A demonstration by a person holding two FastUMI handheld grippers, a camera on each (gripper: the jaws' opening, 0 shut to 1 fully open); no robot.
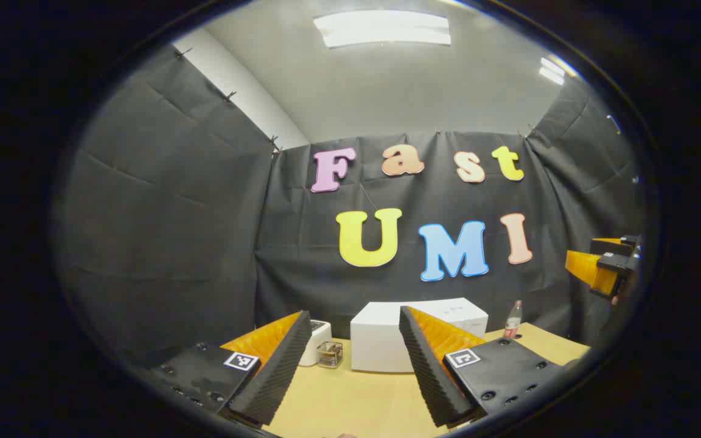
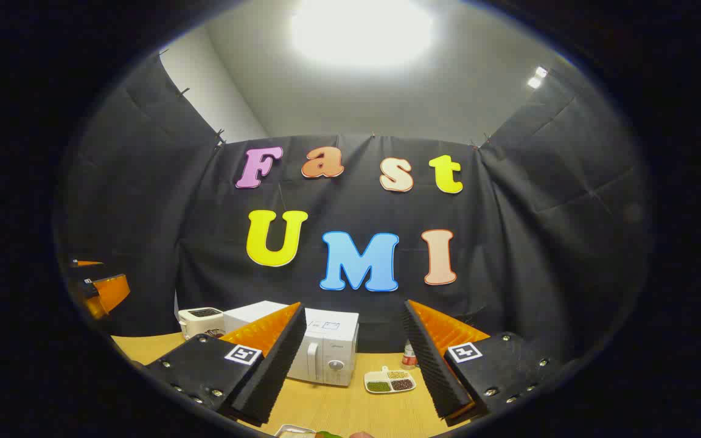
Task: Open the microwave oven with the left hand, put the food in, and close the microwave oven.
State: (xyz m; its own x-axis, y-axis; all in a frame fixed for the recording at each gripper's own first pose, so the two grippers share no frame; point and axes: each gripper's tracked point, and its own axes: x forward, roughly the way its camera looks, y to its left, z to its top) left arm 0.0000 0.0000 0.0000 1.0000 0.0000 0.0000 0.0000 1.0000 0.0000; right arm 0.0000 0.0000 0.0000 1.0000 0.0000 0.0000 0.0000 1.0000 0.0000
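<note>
In the left gripper view, the left gripper (image 1: 348, 365) is hovering above the wooden table (image 1: 350, 401) with its two ridged fingers standing wide apart and nothing lying between them. The white microwave oven (image 1: 381, 340) is sitting straight ahead at twelve o'clock from the fingertips, near the back of the table against the black cloth wall, showing a plain white side here. Just beside it, at about eleven o'clock, a white toaster (image 1: 317, 340) is standing, with a small clear box (image 1: 330, 354) touching or nearly touching its front. At one o'clock, a bottle with a red label (image 1: 513, 320) is standing upright near the microwave's far corner. At three o'clock, at the edge of the view, the right gripper (image 1: 606, 267) is hanging in the air well above the table.

In the right gripper view, the right gripper's own fingers (image 2: 429, 365) are likewise spreading wide and gripping nothing. The microwave oven (image 2: 326, 353) is showing its door closed, with a vertical handle (image 2: 312, 360) and a round knob (image 2: 336, 365) on the front. At one o'clock from it, a white divided dish of food (image 2: 390, 381) is resting on the table (image 2: 350, 407), apart from the oven. The toaster (image 2: 201, 319) is standing at ten o'clock of the oven. The left gripper (image 2: 104, 292) is floating at nine o'clock, well apart. At six o'clock, a white tray edge (image 2: 294, 431) is peeking in.
</note>
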